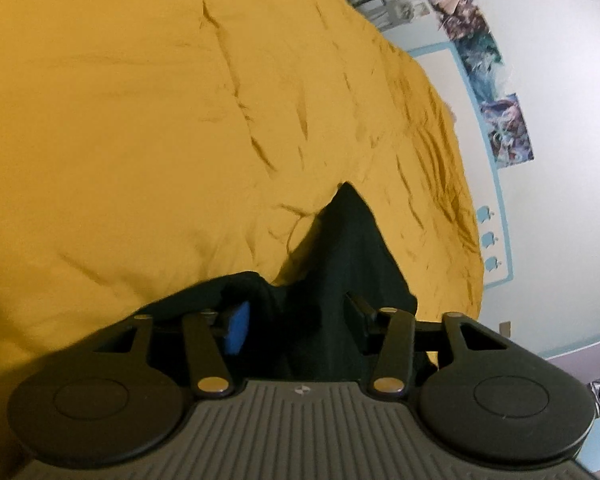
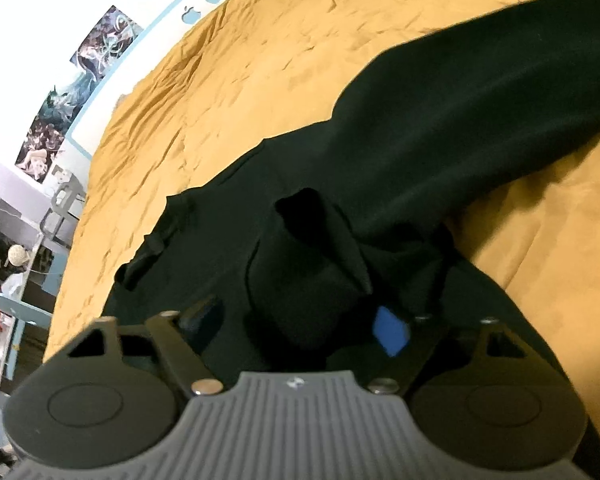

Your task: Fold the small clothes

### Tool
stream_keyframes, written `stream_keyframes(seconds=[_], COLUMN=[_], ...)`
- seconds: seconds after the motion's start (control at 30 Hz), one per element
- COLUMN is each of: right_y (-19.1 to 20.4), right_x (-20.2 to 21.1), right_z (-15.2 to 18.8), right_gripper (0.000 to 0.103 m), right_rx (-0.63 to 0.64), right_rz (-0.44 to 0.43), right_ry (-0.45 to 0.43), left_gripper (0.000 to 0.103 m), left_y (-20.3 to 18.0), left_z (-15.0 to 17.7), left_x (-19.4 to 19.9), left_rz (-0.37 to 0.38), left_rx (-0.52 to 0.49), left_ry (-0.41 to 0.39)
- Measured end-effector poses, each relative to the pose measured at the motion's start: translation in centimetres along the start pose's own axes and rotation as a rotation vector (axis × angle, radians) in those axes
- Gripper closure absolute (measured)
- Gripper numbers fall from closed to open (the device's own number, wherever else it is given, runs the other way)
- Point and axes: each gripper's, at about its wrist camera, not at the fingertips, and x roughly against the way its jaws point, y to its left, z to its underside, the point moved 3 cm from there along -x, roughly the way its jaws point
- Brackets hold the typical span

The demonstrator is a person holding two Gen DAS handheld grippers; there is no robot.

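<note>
A black garment [image 2: 440, 120] lies on a mustard-yellow bedspread [image 2: 260, 80]. In the right wrist view it stretches from the upper right down to my right gripper [image 2: 296, 320], whose jaws stand apart with bunched black cloth between them; a blue pad [image 2: 390, 332] shows on the right finger. In the left wrist view a pointed part of the black garment [image 1: 348, 248] rises between the jaws of my left gripper [image 1: 296, 324], which also stand apart around cloth, with a blue pad [image 1: 236, 328] showing. Whether either gripper pinches the cloth is hidden.
The yellow bedspread [image 1: 140, 120] fills most of both views. A white wall with posters [image 1: 500, 128] and a light blue trim [image 1: 500, 200] borders the bed. Shelves and a chair [image 2: 56, 208] stand beyond the bed's edge.
</note>
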Motion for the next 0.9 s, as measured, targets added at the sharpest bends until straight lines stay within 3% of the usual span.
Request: stream_keyframes(seconds=[0.03,0.07,0.2,0.3,0.37,0.43,0.47,0.57,0.63,0.7,0.77,0.83,0.9], right_y=[0.0,0.1,-0.5,-1.7,-3.0,-3.5,-3.5,-2.8,-1.9,-0.5,1.1,1.8,1.6], right_x=[0.3,0.8,4.0,3.3,2.1,2.6,3.2,5.8,7.5,7.9,7.1,5.5,3.5], right_z=[0.0,-0.1,0.0,1.2,2.2,2.4,2.3,1.7,1.2,0.5,-0.3,-1.4,-2.4], right_gripper=[0.095,0.099,0.099,0.098,0.094,0.091,0.082,0.068,0.067,0.064,0.055,0.053,0.046], right_rx=[0.008,-0.005,-0.028,-0.014,-0.026,-0.031,-0.027,0.012,0.065,0.126,0.18,0.198,0.199], right_rz=[0.002,-0.007,-0.048,0.007,0.047,0.031,0.038,0.119,0.121,0.074,0.035,0.078,0.1], right_ry=[0.002,-0.003,-0.089,-0.033,0.023,0.013,0.007,-0.06,-0.133,-0.165,-0.17,-0.185,-0.146], left_gripper=[0.078,0.093,0.094,0.095,0.095,0.094,0.093,0.093,0.092,0.091,0.089,0.089,0.083], left_y=[0.1,0.2,1.8,3.2,3.2,2.5,2.2,1.3,0.2,-1.3,-3.2,-4.4,-5.5], left_z=[0.1,0.2,0.8,1.2,1.3,1.1,1.0,0.7,0.7,1.0,1.4,1.9,2.5], left_x=[0.5,1.0,3.1,2.8,2.7,2.9,3.3,5.7,7.8,9.0,8.8,7.8,6.3], left_rz=[0.002,0.01,0.049,0.004,-0.012,-0.016,-0.022,-0.062,-0.085,-0.056,-0.024,0.013,0.024], left_rx=[-0.011,-0.024,0.007,0.033,0.022,0.011,0.013,-0.025,-0.098,-0.17,-0.234,-0.264,-0.304], left_ry=[-0.022,-0.05,-0.128,-0.141,-0.143,-0.121,-0.114,-0.122,-0.145,-0.16,-0.12,-0.077,-0.036])
